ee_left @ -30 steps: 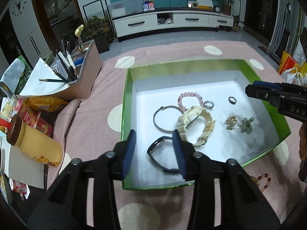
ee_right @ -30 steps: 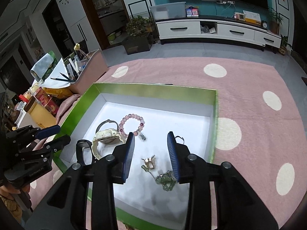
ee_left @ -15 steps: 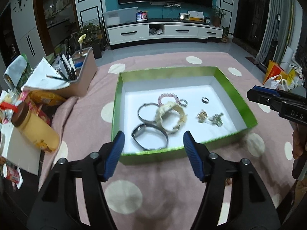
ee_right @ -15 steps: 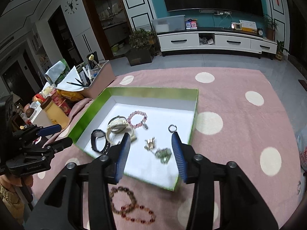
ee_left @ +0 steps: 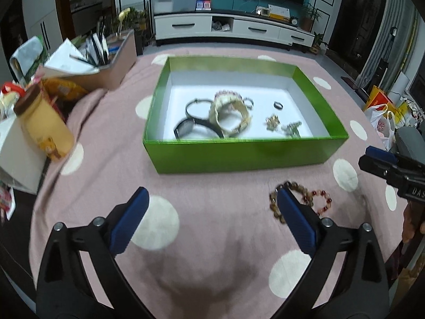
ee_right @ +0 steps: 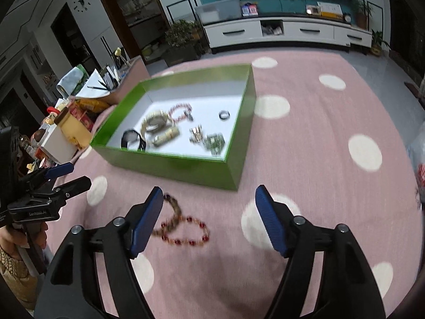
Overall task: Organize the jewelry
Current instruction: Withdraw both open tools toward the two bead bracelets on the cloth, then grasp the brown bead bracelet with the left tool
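A green box (ee_left: pixel 239 154) with a white floor stands on the pink dotted cloth; it also shows in the right wrist view (ee_right: pixel 186 164). Inside lie a cream watch (ee_left: pixel 231 111), dark bangles (ee_left: pixel 196 127), a pink bead bracelet (ee_right: pixel 180 110), a ring (ee_left: pixel 278 104) and small charms (ee_left: pixel 284 127). Two bead bracelets, one brown (ee_right: pixel 172 220) and one red (ee_right: pixel 191 232), lie on the cloth in front of the box. My left gripper (ee_left: pixel 212 220) is open and empty, back from the box. My right gripper (ee_right: pixel 209 218) is open and empty, just behind the bracelets.
At the left stand a yellow jar (ee_left: pixel 45 130), a tan desk organizer with pens and papers (ee_left: pixel 106 58), snack packs and a white box. Bags (ee_left: pixel 385 117) lie at the far right. A TV cabinet (ee_left: pixel 233 29) is behind.
Both grippers have pulled back from over the box and opened wide. The black bangle now lies in the box. The bracelets on the cloth have come into view.
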`<move>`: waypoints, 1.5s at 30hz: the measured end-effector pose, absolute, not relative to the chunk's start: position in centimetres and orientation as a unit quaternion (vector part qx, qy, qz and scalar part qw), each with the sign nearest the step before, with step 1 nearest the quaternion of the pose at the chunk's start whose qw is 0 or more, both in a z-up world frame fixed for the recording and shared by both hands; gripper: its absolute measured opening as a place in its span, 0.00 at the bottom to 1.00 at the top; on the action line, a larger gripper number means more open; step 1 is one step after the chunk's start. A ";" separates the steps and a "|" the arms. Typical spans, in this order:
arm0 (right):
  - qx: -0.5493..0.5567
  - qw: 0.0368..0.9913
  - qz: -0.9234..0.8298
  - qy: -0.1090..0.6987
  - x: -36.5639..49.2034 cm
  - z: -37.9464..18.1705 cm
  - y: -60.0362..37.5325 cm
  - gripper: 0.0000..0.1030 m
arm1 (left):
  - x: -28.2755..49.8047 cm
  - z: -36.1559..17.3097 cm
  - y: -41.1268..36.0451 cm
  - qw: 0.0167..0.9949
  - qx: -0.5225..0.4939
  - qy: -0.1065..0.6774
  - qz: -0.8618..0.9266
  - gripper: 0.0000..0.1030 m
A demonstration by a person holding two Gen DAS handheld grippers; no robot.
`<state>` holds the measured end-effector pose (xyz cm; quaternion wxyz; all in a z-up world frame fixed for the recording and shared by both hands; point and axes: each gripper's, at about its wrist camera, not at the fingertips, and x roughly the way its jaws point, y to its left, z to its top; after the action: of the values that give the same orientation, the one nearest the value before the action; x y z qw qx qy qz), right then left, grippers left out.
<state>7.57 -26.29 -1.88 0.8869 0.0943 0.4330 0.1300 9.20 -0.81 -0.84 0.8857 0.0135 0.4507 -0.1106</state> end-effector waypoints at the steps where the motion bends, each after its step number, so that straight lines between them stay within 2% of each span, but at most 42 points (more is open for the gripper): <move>1: 0.095 0.886 0.129 0.436 7.2 -2.1 -26.2 0.70 | 9.0 -1.1 -0.9 0.884 0.008 0.454 -0.113 0.95; 11: 0.100 0.879 0.113 0.452 4.5 -4.7 -26.0 0.70 | 7.8 -4.8 -3.2 0.869 -0.014 0.481 -0.120 0.95; 23: 0.071 0.881 0.112 0.455 4.0 -6.1 -24.7 0.70 | 8.5 -6.5 -4.5 0.866 0.003 0.486 -0.116 0.95; 25: 0.072 0.882 0.112 0.453 4.1 -6.1 -24.8 0.70 | 8.7 -6.5 -4.8 0.867 0.013 0.484 -0.119 0.91; 30: 0.072 0.883 0.111 0.450 4.2 -6.1 -24.8 0.70 | 9.6 -6.8 -6.0 0.865 0.038 0.484 -0.129 0.74; 34: 0.066 0.883 0.114 0.450 4.2 -6.2 -24.6 0.70 | 10.1 -7.0 -7.1 0.861 0.053 0.484 -0.145 0.68; 38: 0.060 0.884 0.116 0.448 4.3 -6.3 -24.4 0.70 | 10.5 -7.6 -8.2 0.856 0.076 0.488 -0.156 0.51; 41: 0.059 0.885 0.117 0.446 4.4 -6.2 -24.3 0.70 | 10.4 -7.8 -8.5 0.857 0.084 0.483 -0.157 0.48; 43: 0.059 0.886 0.117 0.445 4.5 -6.2 -24.3 0.70 | 10.3 -7.8 -8.5 0.858 0.083 0.481 -0.160 0.42; 45: 0.060 0.887 0.116 0.444 4.5 -6.2 -24.4 0.70 | 10.2 -7.7 -8.6 0.859 0.083 0.477 -0.165 0.25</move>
<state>4.46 -24.39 -6.25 0.8866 0.0601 0.4436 0.1164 10.17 -8.57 -7.74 0.8591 0.0835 0.4772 -0.1652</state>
